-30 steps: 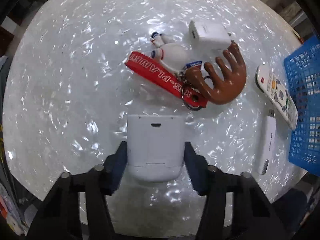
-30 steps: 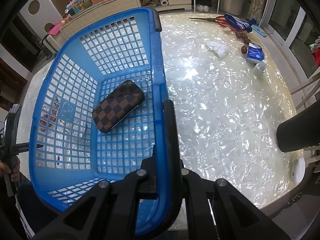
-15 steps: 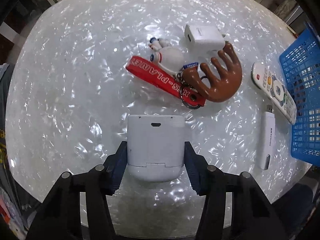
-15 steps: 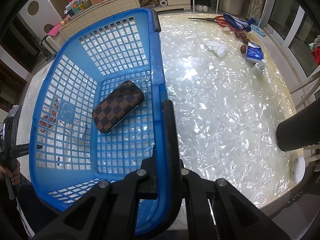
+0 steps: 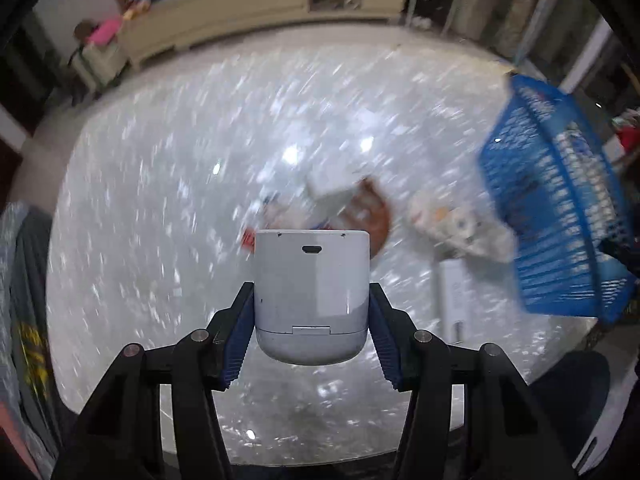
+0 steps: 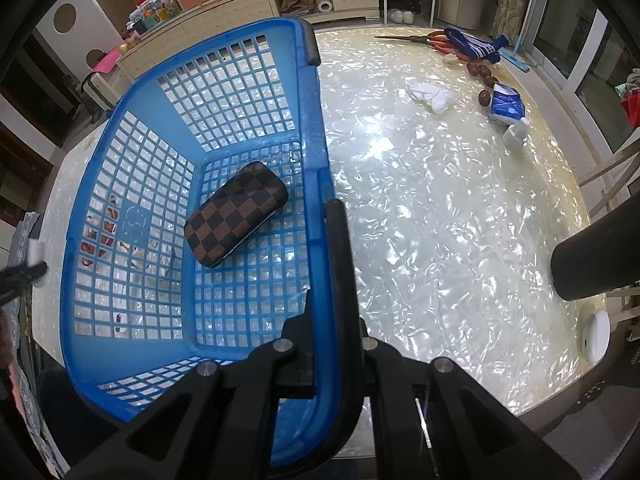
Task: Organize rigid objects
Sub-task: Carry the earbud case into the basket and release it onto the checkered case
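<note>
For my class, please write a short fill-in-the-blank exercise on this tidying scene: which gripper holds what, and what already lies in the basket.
1. The left gripper is clamped on a ____ box with a small port near its top edge.
2. The only thing lying in the basket is a case with a brown ____ pattern.
3. The right gripper is shut on the basket's ____.

Missing words: white; checkered; rim

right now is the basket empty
No, a brown checkered case lies on the floor of the blue basket.
</note>
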{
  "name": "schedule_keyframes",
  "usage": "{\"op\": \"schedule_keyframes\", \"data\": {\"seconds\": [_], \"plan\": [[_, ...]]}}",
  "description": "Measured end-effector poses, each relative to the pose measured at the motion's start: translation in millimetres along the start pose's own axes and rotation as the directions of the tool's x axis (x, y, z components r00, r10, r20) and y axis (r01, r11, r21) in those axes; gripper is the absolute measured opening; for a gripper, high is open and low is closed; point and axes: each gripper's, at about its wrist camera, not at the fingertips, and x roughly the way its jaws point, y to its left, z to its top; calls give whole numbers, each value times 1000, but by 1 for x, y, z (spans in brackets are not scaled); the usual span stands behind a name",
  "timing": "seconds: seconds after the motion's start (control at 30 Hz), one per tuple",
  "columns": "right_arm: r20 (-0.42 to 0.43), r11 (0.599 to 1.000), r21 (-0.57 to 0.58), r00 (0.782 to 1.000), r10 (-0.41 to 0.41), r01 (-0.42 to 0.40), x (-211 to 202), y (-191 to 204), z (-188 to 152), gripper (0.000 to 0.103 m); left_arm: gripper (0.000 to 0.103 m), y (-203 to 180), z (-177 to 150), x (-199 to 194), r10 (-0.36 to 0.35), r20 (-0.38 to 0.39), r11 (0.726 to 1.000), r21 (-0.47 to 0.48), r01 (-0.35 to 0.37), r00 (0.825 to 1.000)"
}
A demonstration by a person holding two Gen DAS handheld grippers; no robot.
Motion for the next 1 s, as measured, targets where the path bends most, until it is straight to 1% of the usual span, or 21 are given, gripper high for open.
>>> {"op": "schedule_keyframes", "data": {"seconds": [0.1,0.2,0.23,0.27,0.37,0.47,0.57,0.7,0.77,0.8,0.9,1.0], "plan": [[1,1000,0,1000,0,0,0,0,0,4,58,-28,13,-30,-30,69,996,82,24,997],[2,1000,2,1000,4,-4,0,-1,0,4,58,-56,26,-50,-72,107,986,157,55,992],[2,1000,3,1000,5,-5,0,-2,0,4,58,-68,31,-56,-95,116,979,192,71,989],[3,1000,4,1000,6,-6,0,-2,0,4,58,-76,33,-59,-103,124,974,212,75,987],[9,1000,9,1000,9,-9,0,-2,0,4,58,-114,44,-65,-134,153,954,288,86,979],[11,1000,9,1000,13,-13,-1,-3,-1,4,58,-147,47,-60,-176,159,929,353,111,971],[10,1000,5,1000,11,-11,0,-2,0,4,58,-181,51,-48,-224,155,891,434,137,962],[14,1000,14,1000,22,-22,-1,-3,-1,4,58,-209,53,-26,-254,130,849,504,156,958],[14,1000,17,1000,25,-25,-1,-4,-1,4,58,-222,52,-18,-279,111,822,541,177,954],[14,1000,16,1000,25,-25,-1,-4,-1,4,58,-231,52,-14,-281,107,806,566,174,954],[15,1000,17,1000,24,-24,-1,-4,-1,5,58,-248,54,1,-254,95,791,593,151,962],[21,999,28,999,31,-31,-1,-6,-1,5,58,-259,62,19,-263,48,779,600,183,964]]}}
